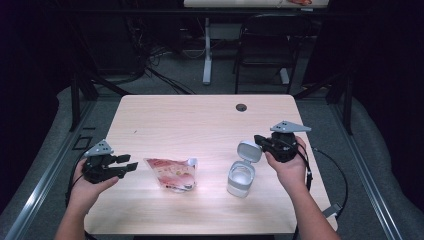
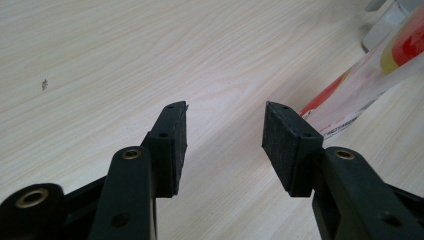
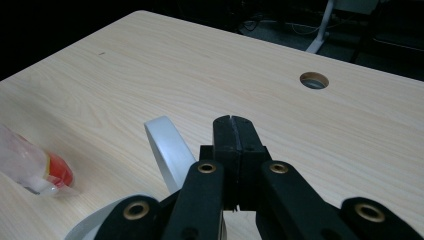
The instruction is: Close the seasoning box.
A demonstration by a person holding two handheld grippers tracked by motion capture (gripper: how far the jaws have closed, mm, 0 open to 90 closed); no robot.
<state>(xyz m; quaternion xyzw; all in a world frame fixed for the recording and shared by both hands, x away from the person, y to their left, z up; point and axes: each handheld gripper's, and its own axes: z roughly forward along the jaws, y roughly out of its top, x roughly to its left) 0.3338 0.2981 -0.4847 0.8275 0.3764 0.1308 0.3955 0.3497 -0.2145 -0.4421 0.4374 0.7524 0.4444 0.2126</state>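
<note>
On the smooth, pale wooden table (image 1: 200, 120), a crinkly see-through bag (image 1: 172, 173) with red print is lying flat. Beside it, a round white tub (image 1: 241, 177) is standing with its lid flipped up. Left gripper (image 1: 131, 166) is gaping wide, holding nothing. Right gripper (image 1: 258, 138) is pinching tight near the lid, empty.

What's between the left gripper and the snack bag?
Nothing: in the high view, bare table separates the left gripper from the snack bag.
</note>
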